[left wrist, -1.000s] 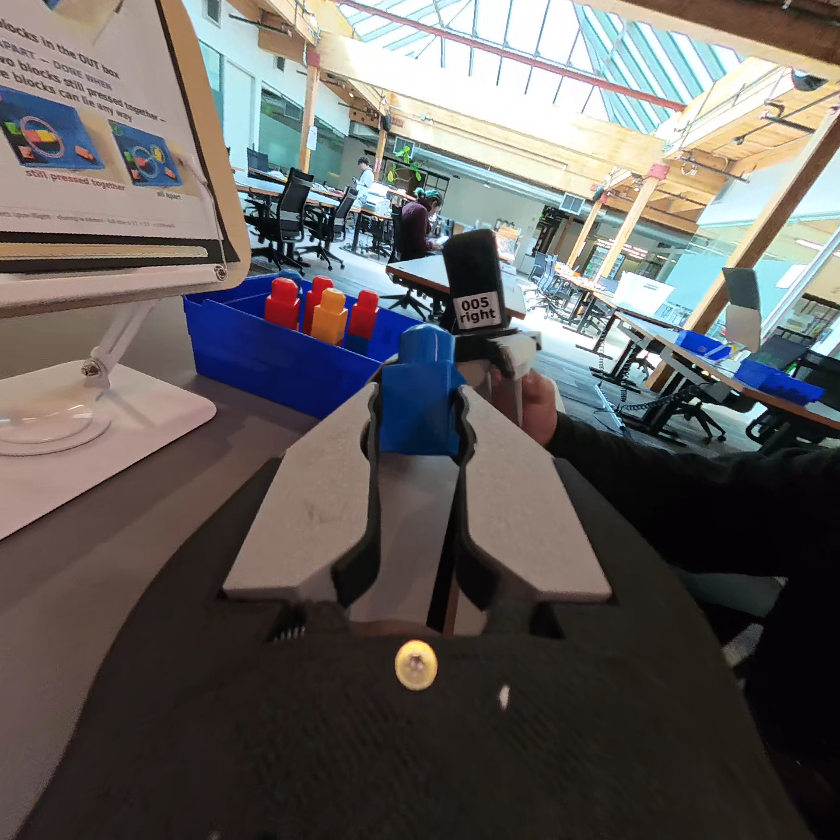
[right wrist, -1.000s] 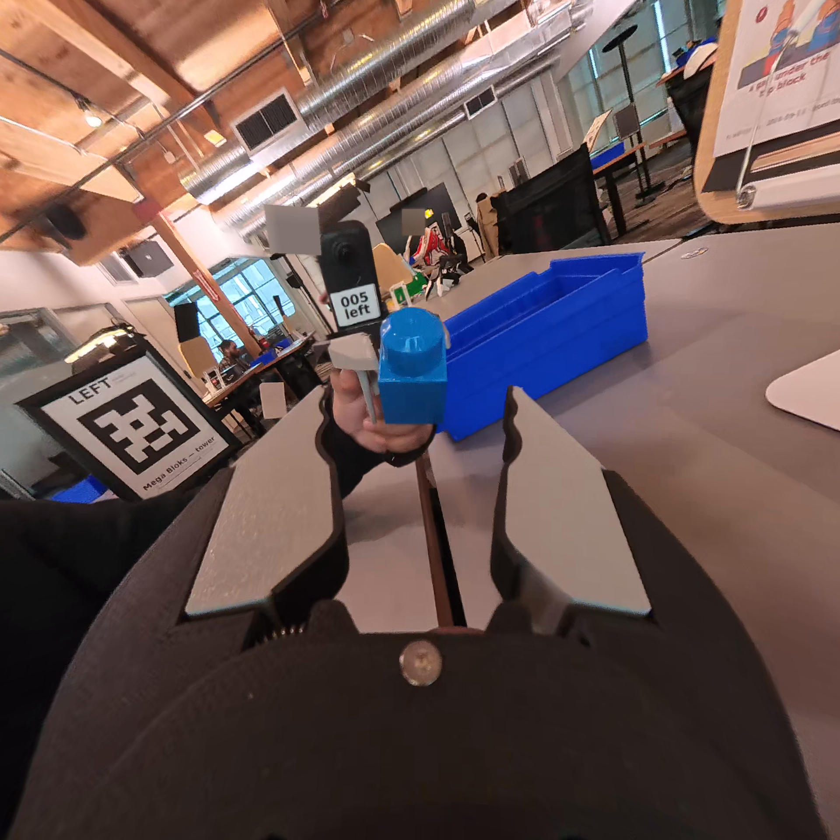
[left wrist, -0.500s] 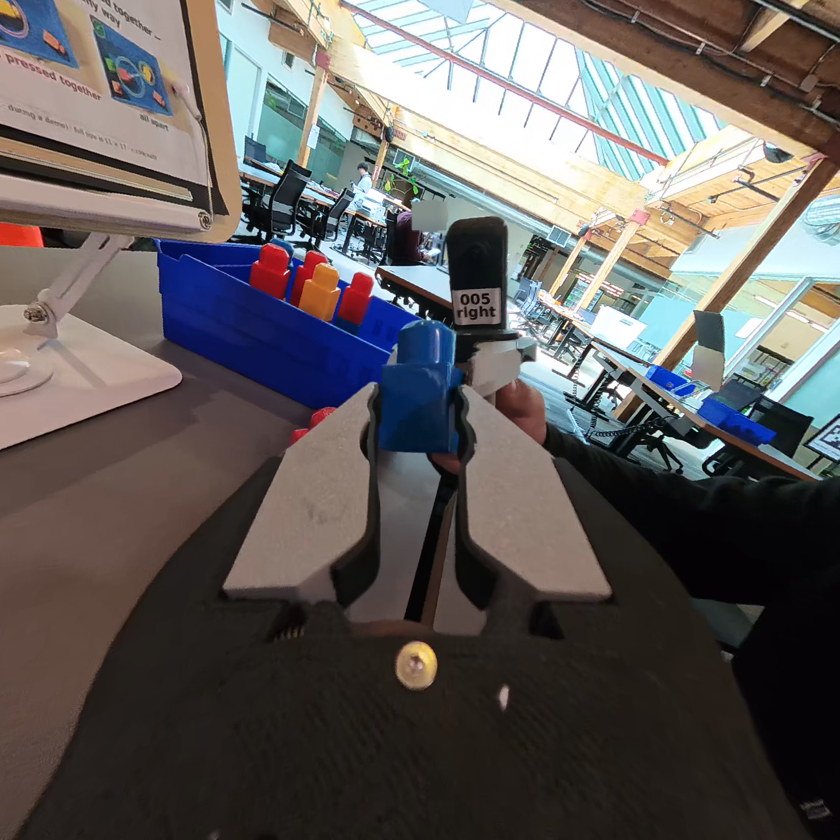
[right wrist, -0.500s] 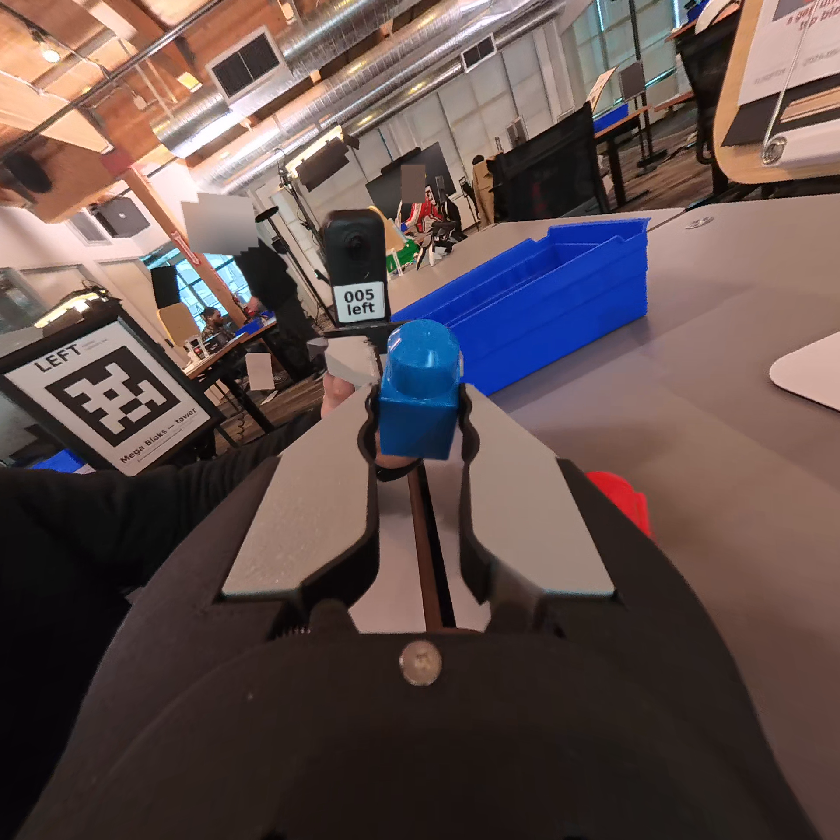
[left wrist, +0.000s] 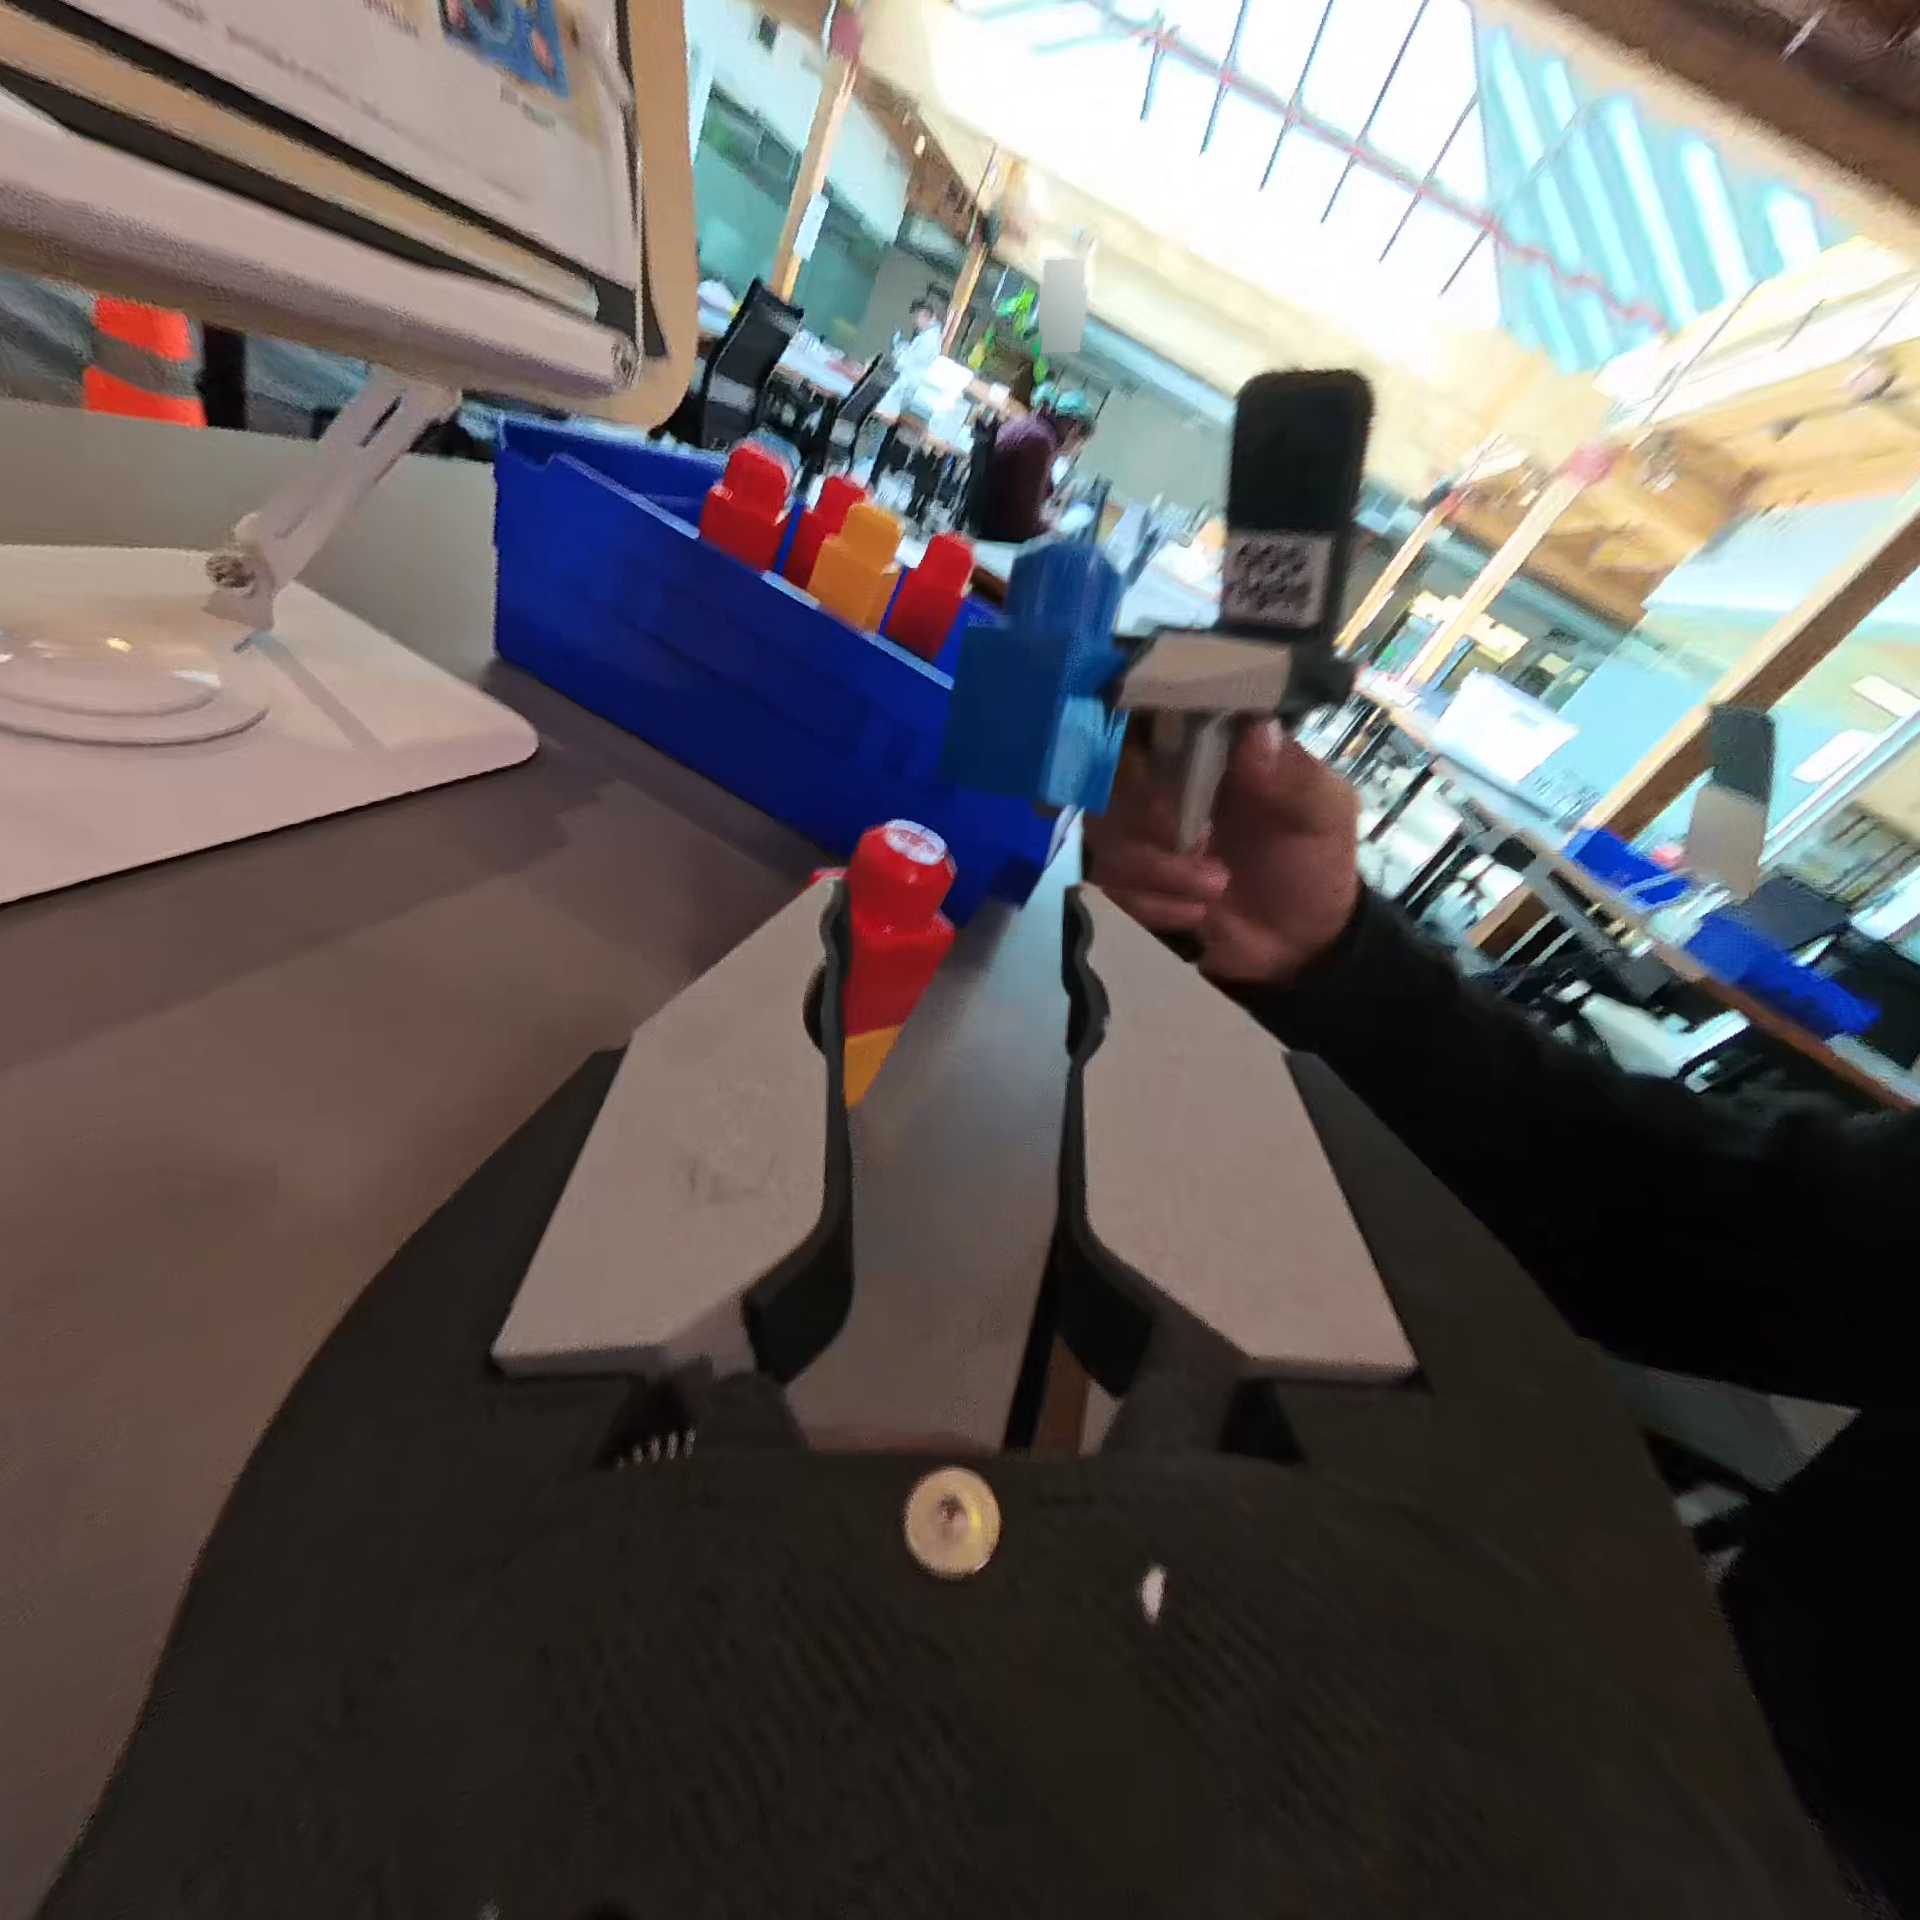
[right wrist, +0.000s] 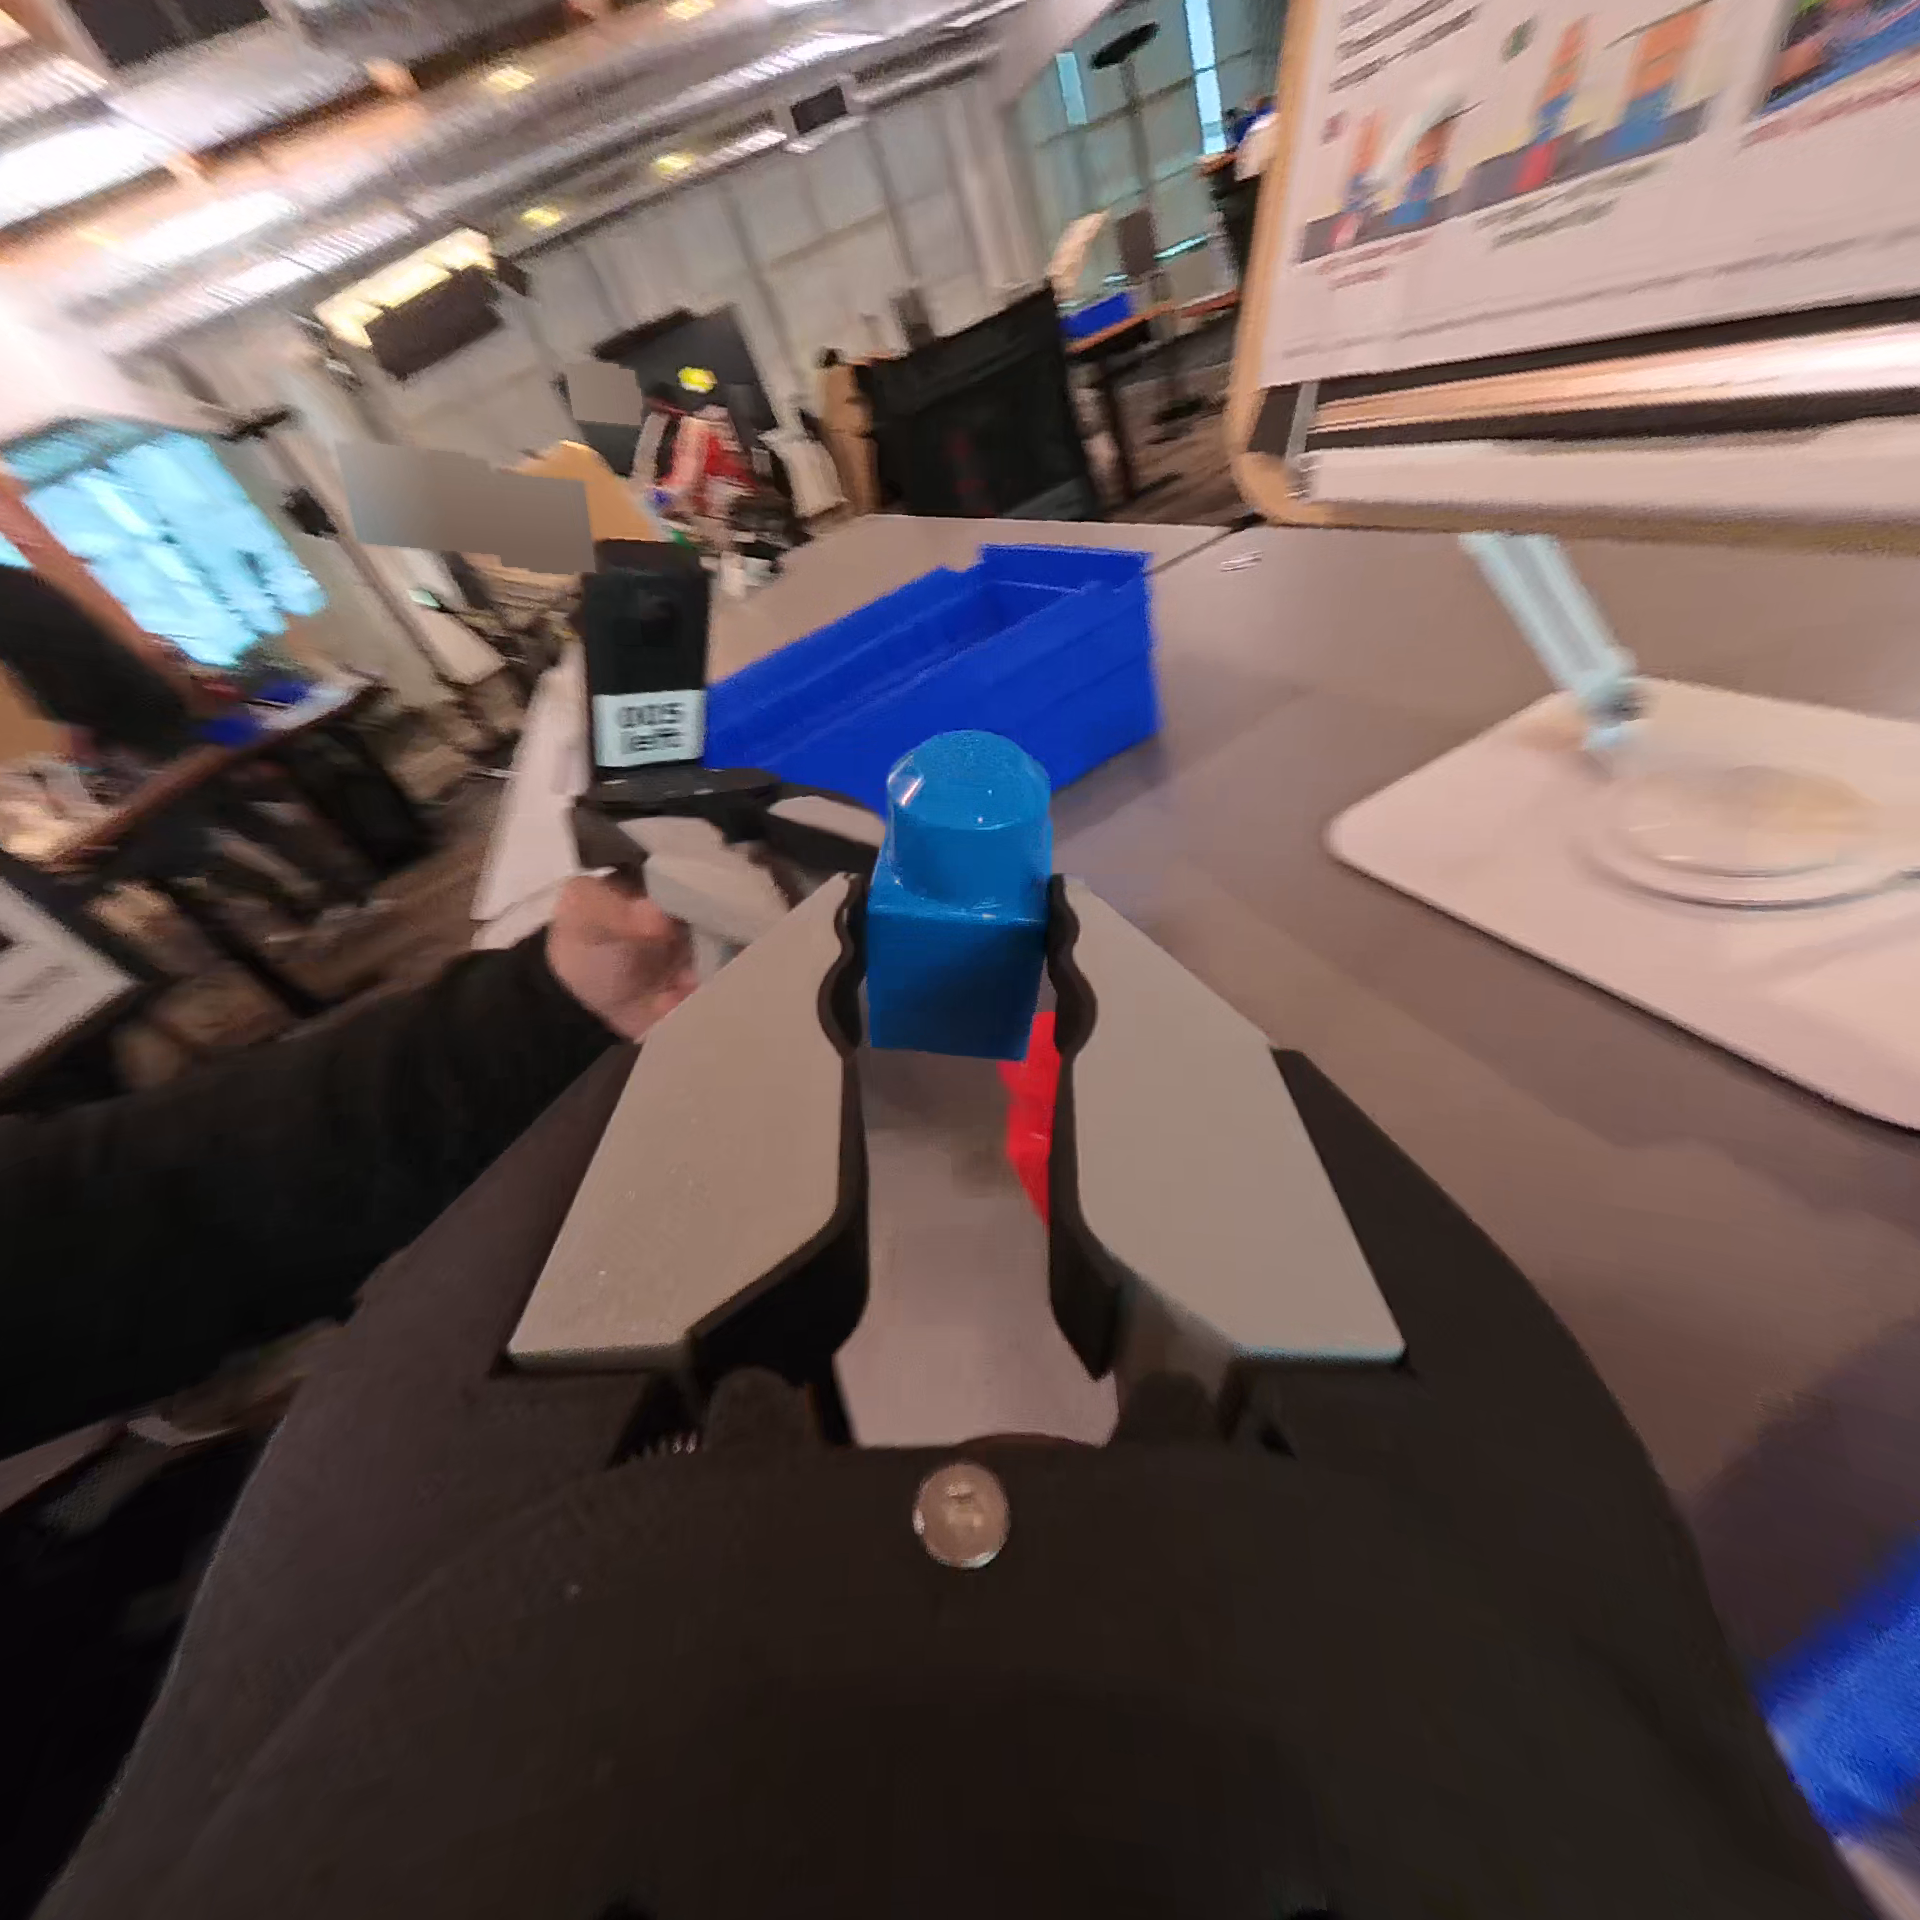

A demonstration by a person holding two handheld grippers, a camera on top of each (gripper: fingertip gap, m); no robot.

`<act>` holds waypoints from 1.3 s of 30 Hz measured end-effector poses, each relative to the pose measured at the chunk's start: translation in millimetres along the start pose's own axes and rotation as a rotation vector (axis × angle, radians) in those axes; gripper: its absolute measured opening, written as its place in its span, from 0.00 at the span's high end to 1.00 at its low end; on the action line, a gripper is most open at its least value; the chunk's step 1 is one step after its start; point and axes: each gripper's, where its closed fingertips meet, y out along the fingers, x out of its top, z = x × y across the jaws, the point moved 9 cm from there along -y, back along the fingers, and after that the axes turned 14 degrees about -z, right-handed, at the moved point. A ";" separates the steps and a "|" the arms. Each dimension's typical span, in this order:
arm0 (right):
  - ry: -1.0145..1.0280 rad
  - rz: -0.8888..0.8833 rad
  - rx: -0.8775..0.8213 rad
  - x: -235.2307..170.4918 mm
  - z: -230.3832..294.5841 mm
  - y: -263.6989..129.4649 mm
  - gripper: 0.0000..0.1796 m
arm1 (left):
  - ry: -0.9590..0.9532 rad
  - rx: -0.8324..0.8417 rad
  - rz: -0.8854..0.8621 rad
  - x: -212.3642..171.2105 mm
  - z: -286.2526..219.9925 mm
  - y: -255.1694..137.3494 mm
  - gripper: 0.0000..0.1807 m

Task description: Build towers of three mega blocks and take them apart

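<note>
Blue and shiny, a plastic mega block with one round knob [right wrist: 958, 914] is sitting squeezed between the two grey fingers of the right gripper [right wrist: 954, 961], knob pointing up. A second ago the left gripper [left wrist: 948, 966] was holding this same block; half a second ago both grippers were pinching it together. Now the left gripper is letting go, and its grey fingers [left wrist: 717, 1132] are standing apart with nothing between them. In the left wrist view the blue block [left wrist: 1029, 686] is showing farther off, held up in the air by the right gripper in the person's hand [left wrist: 1252, 842].

Down on the grey table [left wrist: 312, 1039] a small tower is standing just beside the left gripper's left finger: a red block with a round knob [left wrist: 896, 935] on top of a yellow-orange block [left wrist: 868, 1060]. One second ago it was not in view. In the right wrist view a bit of red [right wrist: 1031, 1122] is peeking out under the blue block.

Behind, a blue plastic bin [left wrist: 707, 665] is holding red blocks [left wrist: 743, 520] and an orange one [left wrist: 857, 566]. Another blue bin [right wrist: 966, 675] is showing in the right wrist view, and its inside cannot be seen well. A white stand with a printed sheet [left wrist: 260, 665] is standing on the table nearby. Both pictures are blurry.
</note>
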 end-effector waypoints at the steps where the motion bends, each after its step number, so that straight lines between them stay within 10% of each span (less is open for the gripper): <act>1: -0.041 -0.003 -0.042 2.6 -2.1 -2.7 0.82 | 0.040 0.028 0.062 -6.0 3.2 1.9 0.76; 7: -0.062 -0.075 -0.078 13.4 -2.7 -10.5 0.83 | 0.260 0.183 0.359 -42.7 9.0 26.3 0.55; 21: -0.045 -0.107 -0.065 19.5 -3.2 -15.4 0.82 | 0.240 0.027 0.568 -66.7 -1.9 51.6 0.74; 39: -0.036 -0.116 -0.040 21.6 -0.1 -15.4 0.82 | 0.381 0.163 0.533 -74.3 -8.1 75.3 0.67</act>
